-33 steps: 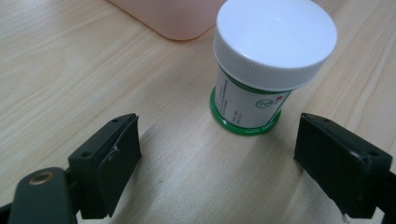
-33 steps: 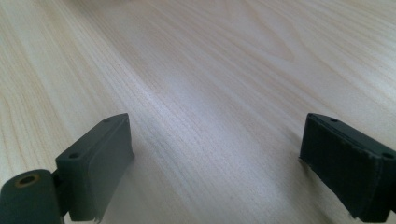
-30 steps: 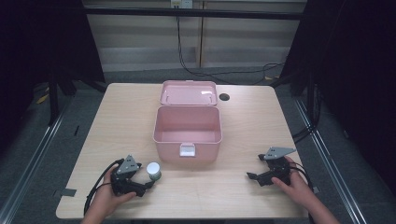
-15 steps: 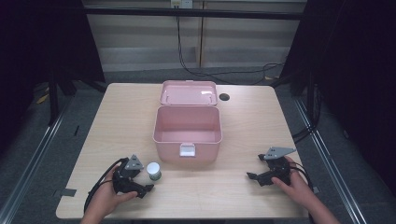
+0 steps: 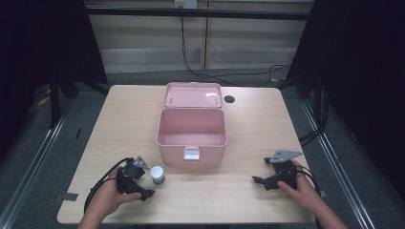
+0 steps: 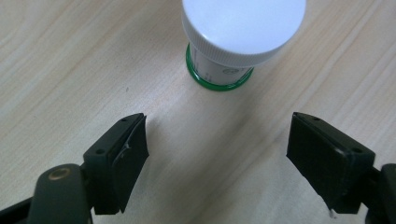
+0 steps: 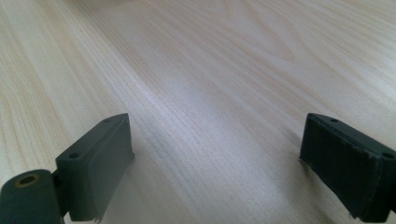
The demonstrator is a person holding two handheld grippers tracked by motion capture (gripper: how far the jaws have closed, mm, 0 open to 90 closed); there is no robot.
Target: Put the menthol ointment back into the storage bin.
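Note:
A small jar (image 5: pixel 157 175) with a white cap and a green base stands upright on the wooden table (image 5: pixel 119 124), just left of the front of the open pink box (image 5: pixel 191 138). My left gripper (image 5: pixel 147 182) sits right beside the jar on its near-left side. In the left gripper view the jar (image 6: pixel 243 37) stands just beyond the gripper (image 6: pixel 217 149), whose jaws are spread wide with bare table between them. My right gripper (image 5: pixel 260 171) rests at the near right, apart from the box. It is open (image 7: pixel 217 158) over bare wood.
The box's lid (image 5: pixel 192 94) lies flat behind it and the inside looks bare. A round cable hole (image 5: pixel 229 99) sits at the back right of the table. Black cables trail from both grippers. Dark floor and rails surround the table.
My left gripper has drawn back slightly toward the near edge while the jar stays where it stood. The right gripper has not moved.

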